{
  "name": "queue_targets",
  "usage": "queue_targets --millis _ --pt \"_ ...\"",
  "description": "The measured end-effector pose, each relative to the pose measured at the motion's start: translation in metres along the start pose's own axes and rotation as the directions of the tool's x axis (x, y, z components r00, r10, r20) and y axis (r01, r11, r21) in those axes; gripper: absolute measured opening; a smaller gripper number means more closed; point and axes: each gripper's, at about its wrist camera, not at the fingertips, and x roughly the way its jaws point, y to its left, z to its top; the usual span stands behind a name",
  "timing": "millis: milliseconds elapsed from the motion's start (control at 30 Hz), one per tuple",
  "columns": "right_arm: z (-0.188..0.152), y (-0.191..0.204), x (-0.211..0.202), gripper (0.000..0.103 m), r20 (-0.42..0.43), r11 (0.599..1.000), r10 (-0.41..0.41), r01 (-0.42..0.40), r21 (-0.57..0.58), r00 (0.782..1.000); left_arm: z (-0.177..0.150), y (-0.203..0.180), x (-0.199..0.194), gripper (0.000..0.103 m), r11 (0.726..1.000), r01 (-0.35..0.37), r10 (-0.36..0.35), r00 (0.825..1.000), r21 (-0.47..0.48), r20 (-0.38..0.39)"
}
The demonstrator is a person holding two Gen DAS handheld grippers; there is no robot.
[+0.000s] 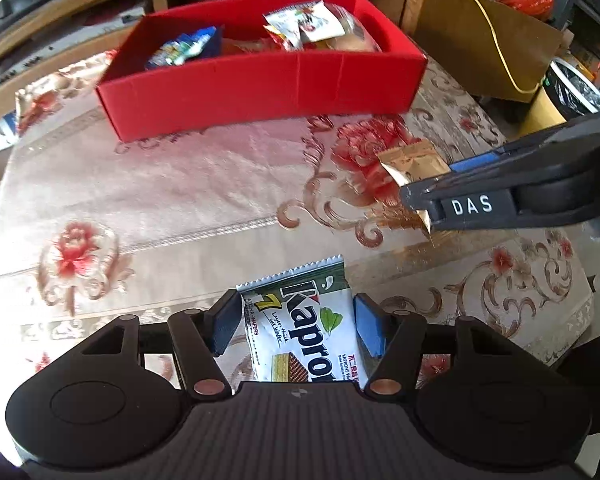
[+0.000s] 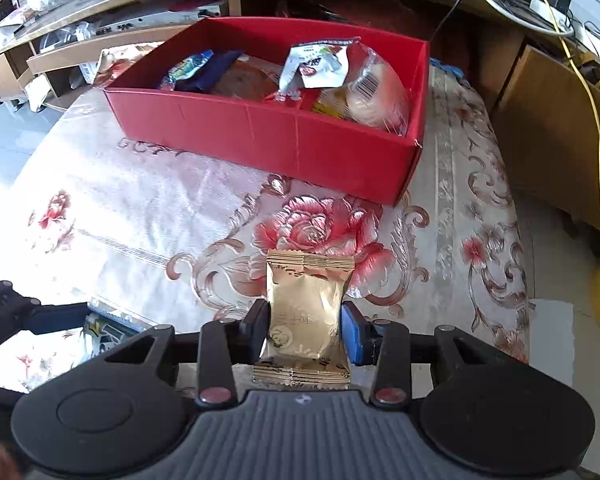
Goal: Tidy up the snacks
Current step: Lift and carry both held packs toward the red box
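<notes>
The right hand-held gripper (image 2: 305,330) is clamping a gold packet (image 2: 306,316); the left hand-held gripper (image 1: 296,326) is straddling the wafer pack (image 1: 306,324), pads seemingly not pressing. Next, judging: carrying both to the red box (image 2: 268,136) at twelve o'clock.

**Colours and patterns on the snack table**

The rectangular red cardboard box (image 2: 260,136) is plain red inside and out. The satin tablecloth (image 1: 180,184) is pale cream-pink with red roses and brown-gold scrolls. The flat wafer packet (image 1: 304,320) is white with black lettering, green leaves and a yellow numeral. The crinkled foil snack pouch (image 2: 306,308) is shiny gold. Both grippers are black with blue pads (image 1: 370,328).
</notes>
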Motion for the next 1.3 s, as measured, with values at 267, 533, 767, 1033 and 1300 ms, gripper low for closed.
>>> queue_targets --millis 267,533,767,1033,1300 --pt "0.006 0.001 -0.028 0.038 0.079 0.999 0.029 -0.031 0.023 0.996 0.014 0.005 -0.02 0.065 1.0 -0.028 0.028 0.999 -0.006 0.046" --pt "0.01 0.004 -0.011 0.038 0.04 1.0 0.008 -0.008 0.011 0.999 0.025 0.014 0.005 0.065 0.999 0.016 -0.015 1.0 -0.039 0.025" --pt "0.011 0.0 0.006 0.038 -0.007 1.0 -0.003 0.003 0.008 1.0 0.016 0.016 0.028 0.085 0.997 0.033 -0.036 0.999 -0.077 -0.036" --pt "0.007 0.001 0.011 0.038 -0.029 1.0 0.004 -0.004 -0.011 1.0 0.01 0.011 0.022 0.065 1.0 0.001 -0.001 1.0 -0.024 -0.024" --pt "0.01 -0.002 -0.009 0.038 0.043 1.0 0.009 -0.01 0.01 0.999 0.026 0.02 -0.001 0.065 0.998 0.016 -0.013 0.998 -0.055 0.059"
